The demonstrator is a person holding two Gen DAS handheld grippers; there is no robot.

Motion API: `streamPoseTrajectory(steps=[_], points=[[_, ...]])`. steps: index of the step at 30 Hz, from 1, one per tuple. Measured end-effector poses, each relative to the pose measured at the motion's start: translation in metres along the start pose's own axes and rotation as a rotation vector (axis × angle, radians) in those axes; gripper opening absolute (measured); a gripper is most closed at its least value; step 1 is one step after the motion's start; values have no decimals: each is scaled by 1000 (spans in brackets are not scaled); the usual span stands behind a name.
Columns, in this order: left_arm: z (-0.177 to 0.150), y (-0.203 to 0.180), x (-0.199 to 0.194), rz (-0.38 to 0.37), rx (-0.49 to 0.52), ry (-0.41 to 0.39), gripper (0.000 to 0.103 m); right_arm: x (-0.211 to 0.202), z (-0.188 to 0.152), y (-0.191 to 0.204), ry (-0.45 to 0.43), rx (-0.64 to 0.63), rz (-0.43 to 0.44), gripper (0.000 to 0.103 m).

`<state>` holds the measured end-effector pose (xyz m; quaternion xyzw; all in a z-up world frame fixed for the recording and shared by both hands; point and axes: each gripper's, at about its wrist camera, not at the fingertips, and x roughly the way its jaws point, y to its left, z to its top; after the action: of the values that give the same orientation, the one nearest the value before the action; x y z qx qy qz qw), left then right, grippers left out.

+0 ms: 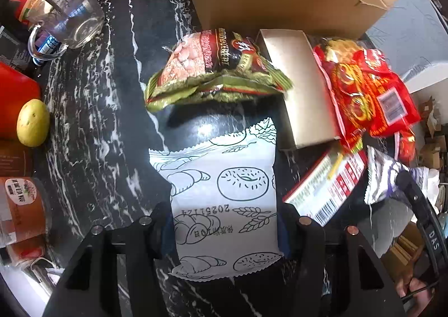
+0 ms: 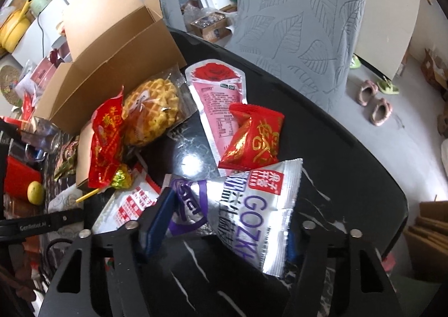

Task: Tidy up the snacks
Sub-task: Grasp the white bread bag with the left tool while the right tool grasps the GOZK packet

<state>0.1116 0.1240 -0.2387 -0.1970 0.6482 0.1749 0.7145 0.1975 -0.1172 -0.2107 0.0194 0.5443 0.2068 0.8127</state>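
In the left wrist view my left gripper is shut on a white bread packet printed with line drawings, held over the black marble table. Beyond it lie a dark nut bag, a white flat box and a red snack bag. In the right wrist view my right gripper has its jaws around a silver and purple packet. A red gold-printed packet, a pink rose sachet and a waffle bag lie beyond. An open cardboard box stands at the back.
A glass mug, a potato and a red container stand on the left. A red and white carton lies at the right. A grey leaf-patterned chair stands past the table's far edge.
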Motion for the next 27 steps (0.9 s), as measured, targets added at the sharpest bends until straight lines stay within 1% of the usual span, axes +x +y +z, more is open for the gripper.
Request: streamPoseTrajectory(steps=[1, 3, 4, 7, 9, 11, 14, 16, 20, 24, 27], points=[[-2, 3, -5, -1, 4, -4, 56, -2, -1, 0, -3, -2, 3, 55], [-7, 1, -11, 0, 19, -17, 56, -6, -4, 1, -16, -11, -2, 37], [-8, 1, -14, 1, 26, -23, 56, -6, -5, 2, -10, -13, -10, 33], [-19, -14, -34, -11, 38, -42, 56, -8, -12, -2, 5, 26, 23, 31], [-24, -18, -43, -15, 50, -58, 56, -13, -16, -4, 8, 38, 26, 29], [-28, -13, -54, -20, 64, -73, 56, -20, -23, -4, 5, 34, 29, 26], [-38, -17, -77, -29, 81, -99, 56, -34, -31, -3, -1, 37, 34, 26], [-39, -18, -86, -34, 93, -113, 56, -42, -38, -3, -5, 43, 46, 25], [-58, -22, -104, -52, 116, -137, 56, -61, -51, -1, -13, 53, 60, 25], [-73, -31, -129, -74, 145, -172, 56, -84, -64, 3, -41, 44, 62, 25], [-79, -35, -141, -106, 167, -208, 56, -102, -73, 4, -69, 35, 69, 25]])
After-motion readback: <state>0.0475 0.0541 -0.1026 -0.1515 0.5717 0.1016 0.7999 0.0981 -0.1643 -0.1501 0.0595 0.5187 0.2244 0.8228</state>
